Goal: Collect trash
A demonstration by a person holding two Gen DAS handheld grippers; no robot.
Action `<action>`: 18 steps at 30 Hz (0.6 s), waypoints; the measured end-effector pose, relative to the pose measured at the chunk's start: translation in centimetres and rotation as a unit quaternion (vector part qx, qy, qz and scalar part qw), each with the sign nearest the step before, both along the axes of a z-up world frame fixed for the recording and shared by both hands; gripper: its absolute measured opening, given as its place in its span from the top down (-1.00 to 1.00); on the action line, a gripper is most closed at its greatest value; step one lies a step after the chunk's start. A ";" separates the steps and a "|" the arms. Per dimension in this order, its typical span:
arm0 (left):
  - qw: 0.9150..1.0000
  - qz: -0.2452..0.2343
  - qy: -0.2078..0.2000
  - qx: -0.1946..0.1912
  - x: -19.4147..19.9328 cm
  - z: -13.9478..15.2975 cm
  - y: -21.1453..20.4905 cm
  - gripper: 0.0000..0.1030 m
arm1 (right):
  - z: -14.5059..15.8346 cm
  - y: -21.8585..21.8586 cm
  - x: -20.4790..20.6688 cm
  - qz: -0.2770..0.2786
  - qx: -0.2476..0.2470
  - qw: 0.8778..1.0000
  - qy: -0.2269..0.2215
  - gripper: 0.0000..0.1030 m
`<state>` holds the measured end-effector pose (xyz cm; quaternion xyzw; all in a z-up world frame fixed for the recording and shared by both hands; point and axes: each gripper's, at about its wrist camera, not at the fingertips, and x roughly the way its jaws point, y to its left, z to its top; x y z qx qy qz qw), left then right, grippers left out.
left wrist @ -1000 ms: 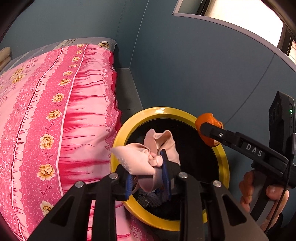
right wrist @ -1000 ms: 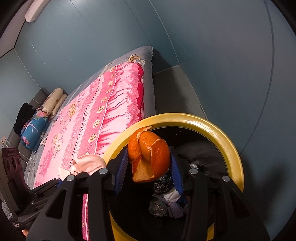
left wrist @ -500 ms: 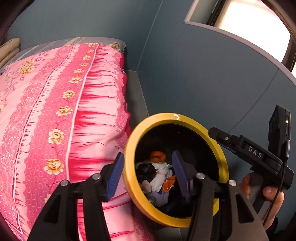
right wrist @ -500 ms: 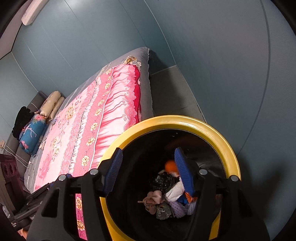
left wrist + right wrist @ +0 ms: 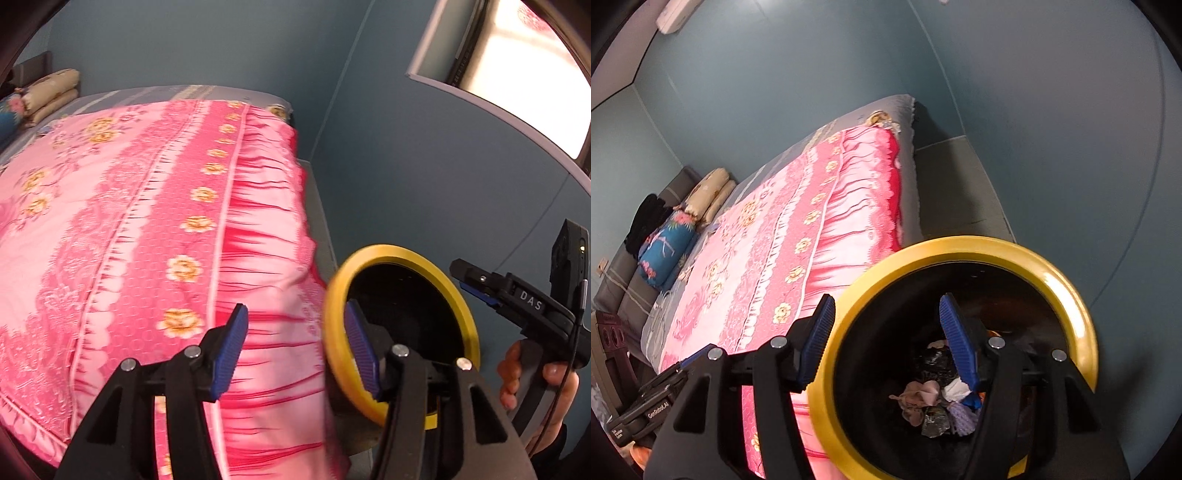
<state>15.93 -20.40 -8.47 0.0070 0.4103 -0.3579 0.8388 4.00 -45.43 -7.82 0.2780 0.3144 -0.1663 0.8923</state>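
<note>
A black bin with a yellow rim [image 5: 960,245] stands on the floor beside the bed. Inside it lie a crumpled pink tissue [image 5: 921,395], a black wrapper [image 5: 934,363], other scraps and a sliver of orange peel [image 5: 995,334]. My right gripper [image 5: 886,317] hovers open and empty over the bin's left rim. My left gripper [image 5: 293,332] is also open and empty, its left finger over the bedspread and its right finger in front of the bin rim [image 5: 461,306]. In the left wrist view, the right gripper [image 5: 469,280] reaches in from the right, held by a hand [image 5: 535,380].
A bed with a pink floral cover [image 5: 147,221] fills the left side, with folded pillows [image 5: 709,192] and a blue cushion [image 5: 665,243] at its head. Blue-grey walls close in behind and to the right. A narrow grey floor strip [image 5: 953,192] runs between bed and wall. A window [image 5: 517,66] is at upper right.
Both grippers opened; the pink tissue and the orange peel dropped into the bin. My left gripper swung left toward the bed, and the right one drew back a little.
</note>
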 end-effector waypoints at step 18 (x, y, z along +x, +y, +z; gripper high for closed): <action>0.990 0.136 -0.043 0.002 0.4 1.0 14.5 -0.22 | 1.6 13.3 5.7 0.143 -0.067 0.987 0.008 -0.25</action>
